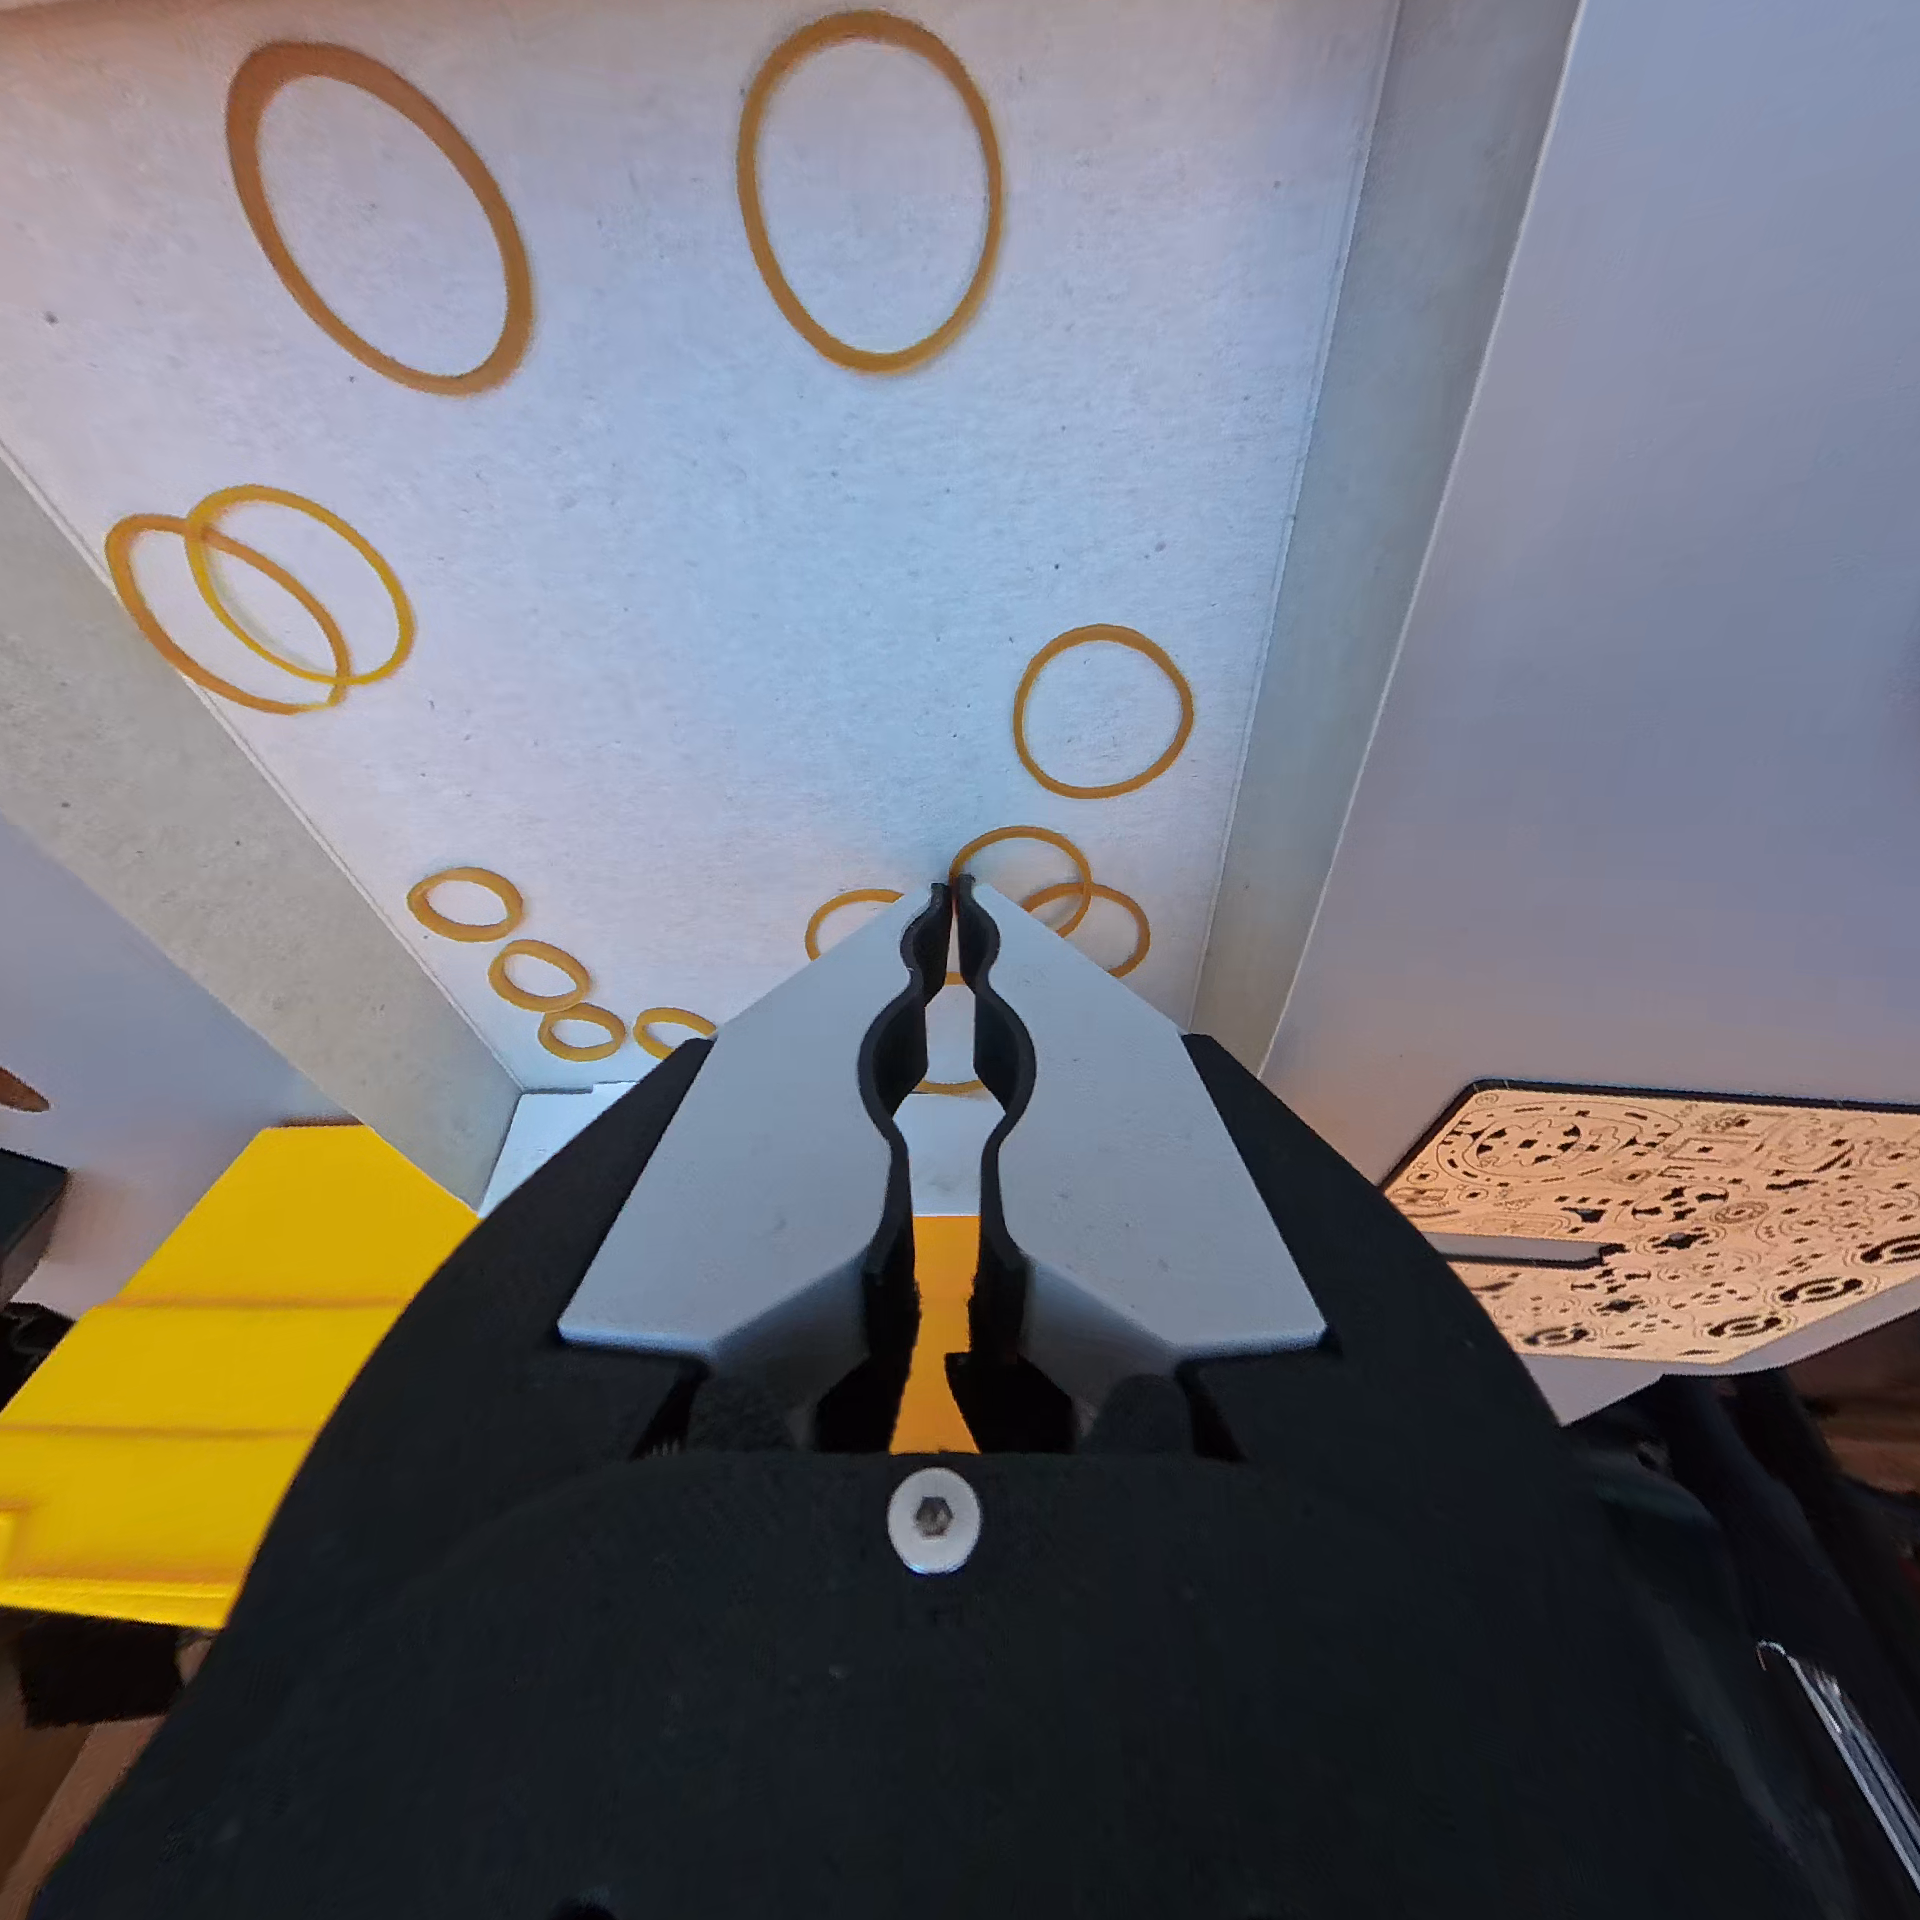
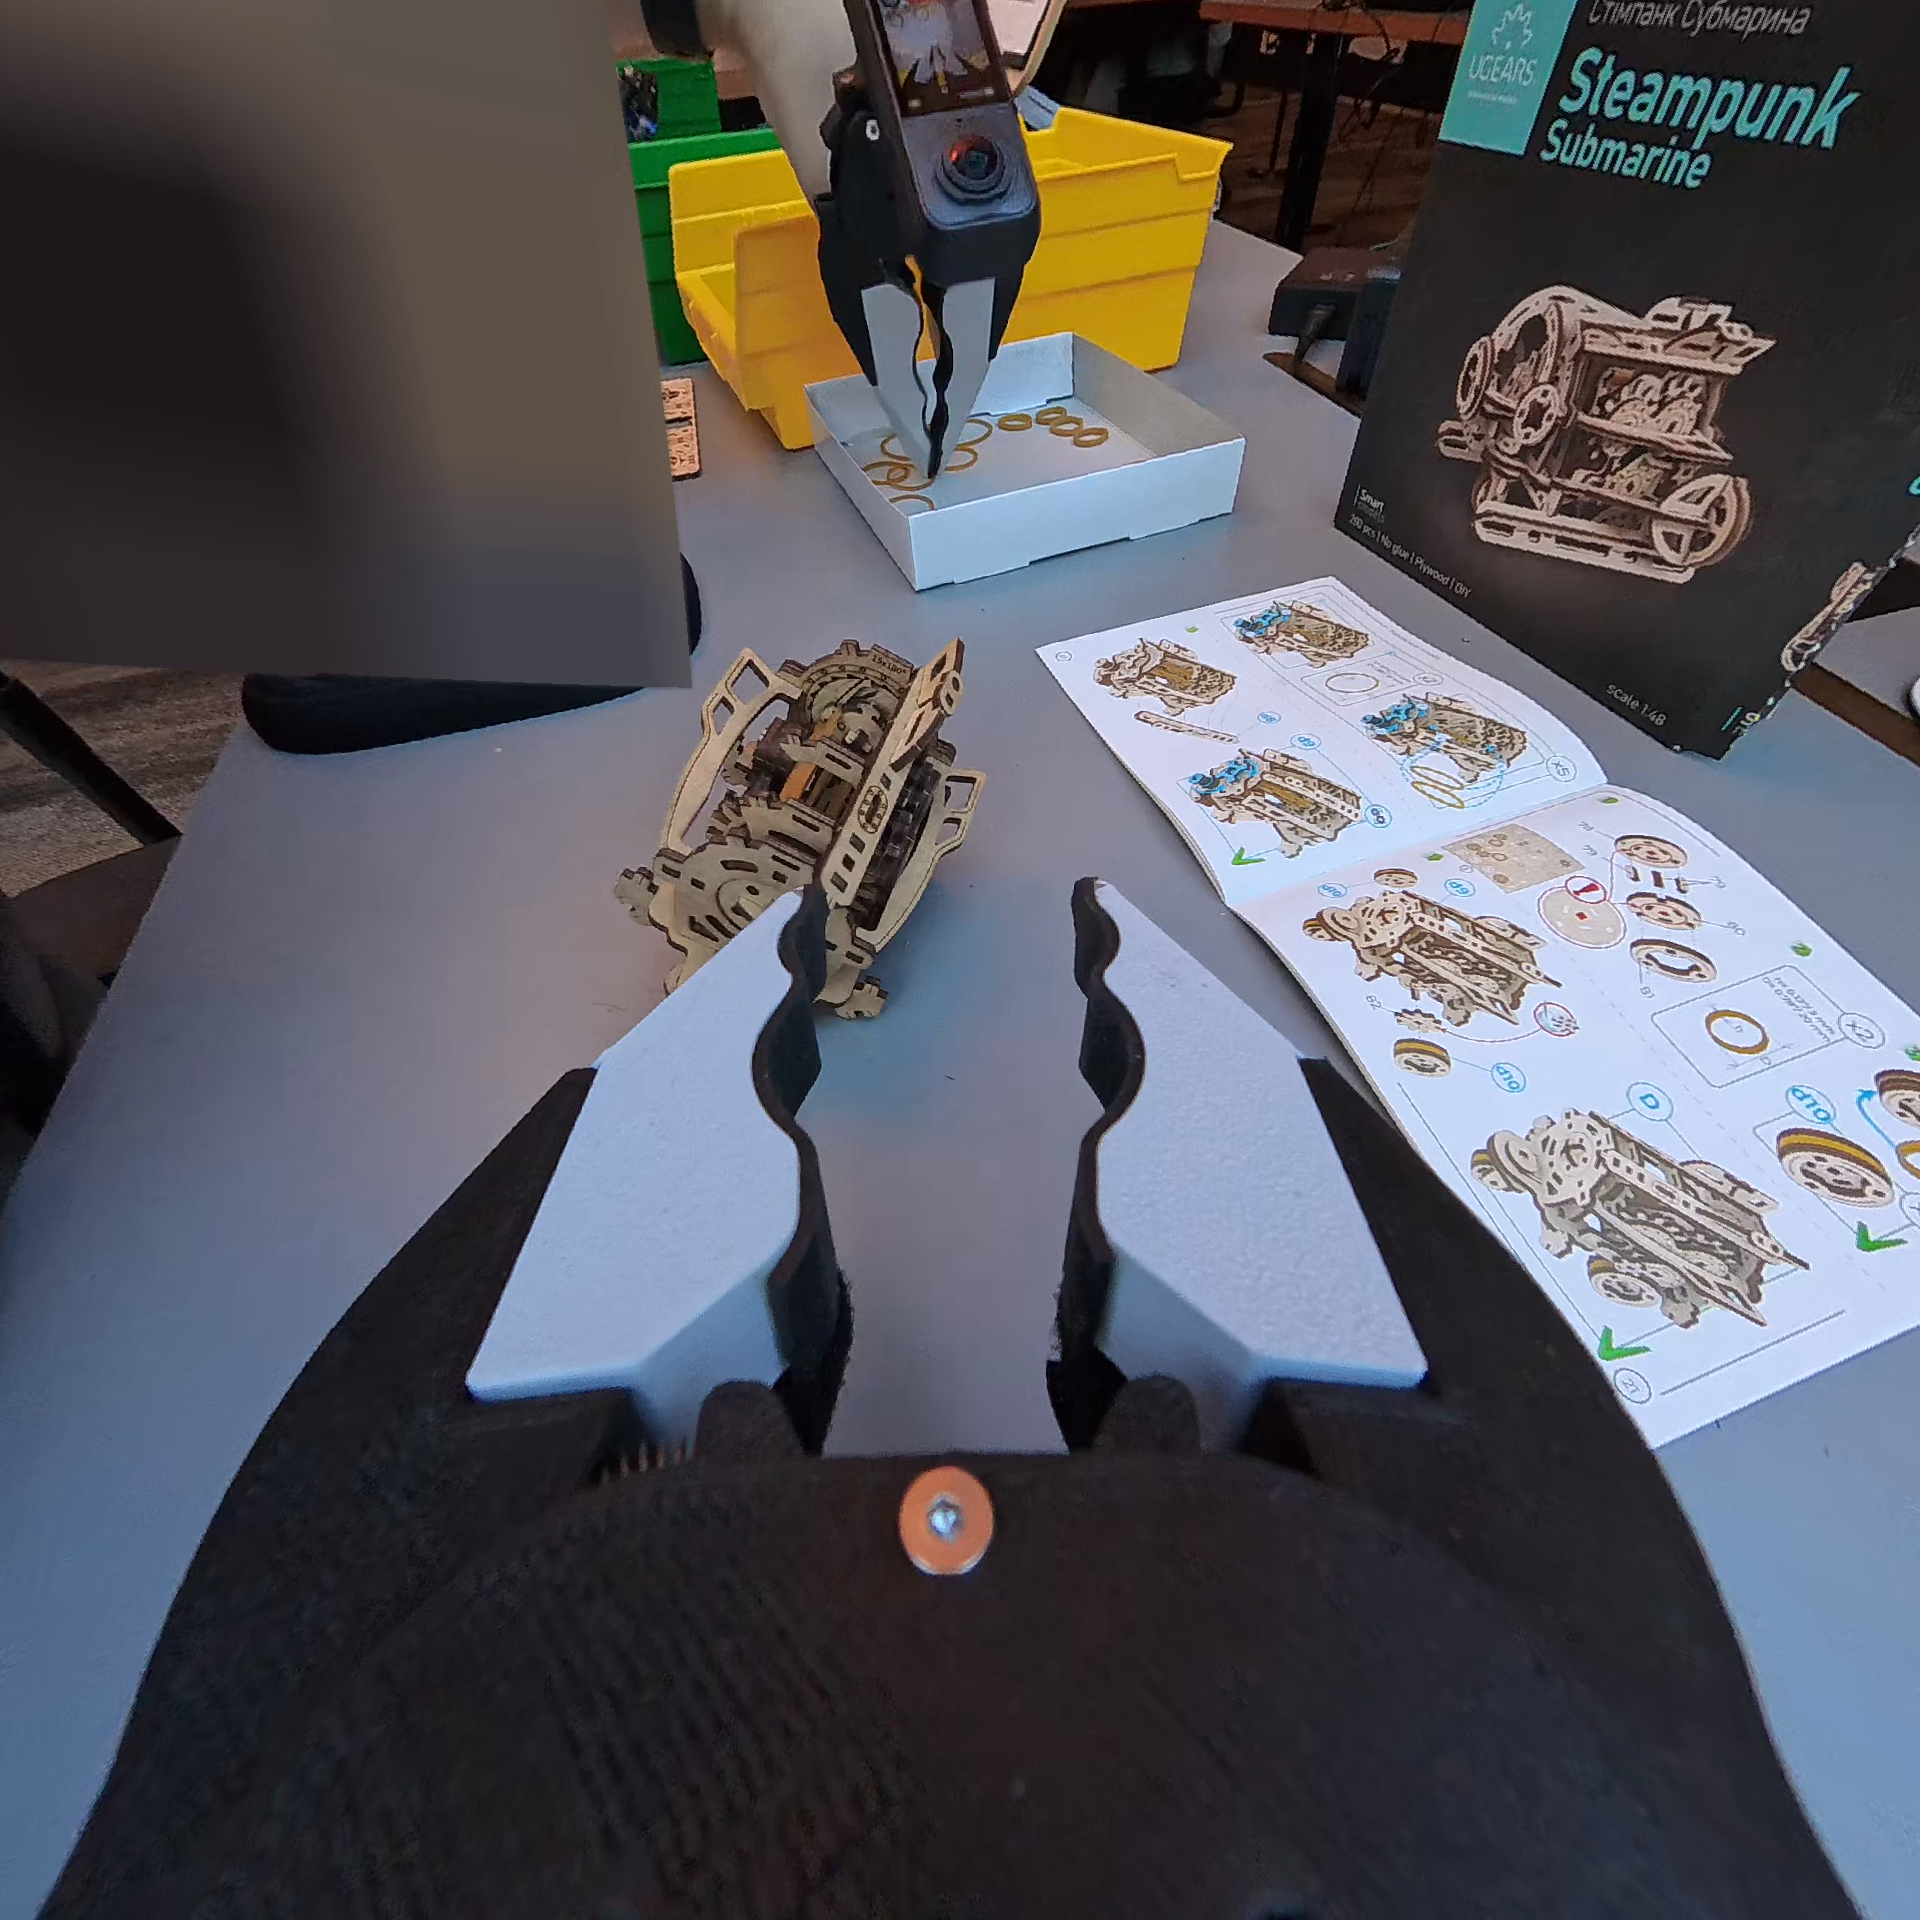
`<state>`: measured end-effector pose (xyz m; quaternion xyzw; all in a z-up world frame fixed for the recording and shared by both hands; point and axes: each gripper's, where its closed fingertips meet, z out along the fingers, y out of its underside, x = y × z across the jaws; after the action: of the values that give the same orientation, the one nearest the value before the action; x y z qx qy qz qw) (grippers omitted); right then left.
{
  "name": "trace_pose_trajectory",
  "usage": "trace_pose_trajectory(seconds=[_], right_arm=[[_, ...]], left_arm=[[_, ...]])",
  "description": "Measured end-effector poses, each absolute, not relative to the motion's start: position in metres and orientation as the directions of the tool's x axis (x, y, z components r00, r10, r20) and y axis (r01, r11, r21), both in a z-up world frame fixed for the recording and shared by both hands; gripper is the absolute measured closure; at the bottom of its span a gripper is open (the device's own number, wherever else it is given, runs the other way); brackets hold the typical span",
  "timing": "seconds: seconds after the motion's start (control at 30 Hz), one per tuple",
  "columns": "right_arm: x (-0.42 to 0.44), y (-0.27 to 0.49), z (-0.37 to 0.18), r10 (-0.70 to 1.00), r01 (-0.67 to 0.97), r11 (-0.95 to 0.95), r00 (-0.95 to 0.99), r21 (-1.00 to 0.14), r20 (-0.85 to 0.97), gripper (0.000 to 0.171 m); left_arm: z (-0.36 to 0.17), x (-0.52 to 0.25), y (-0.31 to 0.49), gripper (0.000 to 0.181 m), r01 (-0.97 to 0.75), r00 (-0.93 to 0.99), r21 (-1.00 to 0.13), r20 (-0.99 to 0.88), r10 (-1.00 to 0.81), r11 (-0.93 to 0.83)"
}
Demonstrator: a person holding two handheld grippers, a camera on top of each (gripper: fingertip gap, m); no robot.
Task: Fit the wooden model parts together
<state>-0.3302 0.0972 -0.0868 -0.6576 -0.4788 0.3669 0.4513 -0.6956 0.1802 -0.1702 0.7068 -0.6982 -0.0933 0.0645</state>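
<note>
Reaching into the shallow white cardboard tray at the upper centre of the right wrist view, my left gripper has its tips pinched together down among the tan rubber bands. Whether a band is actually caught between the tips I cannot tell; one loop touches them in the lower centre of the left wrist view. My right gripper hangs spread wide and empty over the grey table, its left finger just in front of the half-built wooden model, which sits tilted at the middle of the frame. The open instruction booklet lies at right, the kit box upright behind it. I judge the gear core largely assembled, with the bands and outer parts yet to go on.
</note>
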Motion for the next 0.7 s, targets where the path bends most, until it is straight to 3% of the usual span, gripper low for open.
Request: trace_pose_trajectory(seconds=[0.33,0.53,0.7], right_arm=[[-0.331,0.095,-0.086,0.963,0.303,-0.128,0.268,-0.944,-0.044,0.124],[-0.331,0.095,-0.089,0.963,0.317,-0.126,0.266,-0.940,-0.039,0.124],[-0.331,0.094,-0.093,0.964,0.334,-0.132,0.264,-0.933,-0.042,0.123]], left_arm=[[-0.118,-0.651,0.191,0.181,-0.991,0.106,-0.089,-0.115,-0.988,-0.096],[-0.117,-0.654,0.199,0.181,-0.985,0.142,-0.120,-0.136,-0.981,-0.126],[-0.117,-0.660,0.207,0.178,-0.943,0.300,-0.173,-0.081,-0.951,-0.283]])
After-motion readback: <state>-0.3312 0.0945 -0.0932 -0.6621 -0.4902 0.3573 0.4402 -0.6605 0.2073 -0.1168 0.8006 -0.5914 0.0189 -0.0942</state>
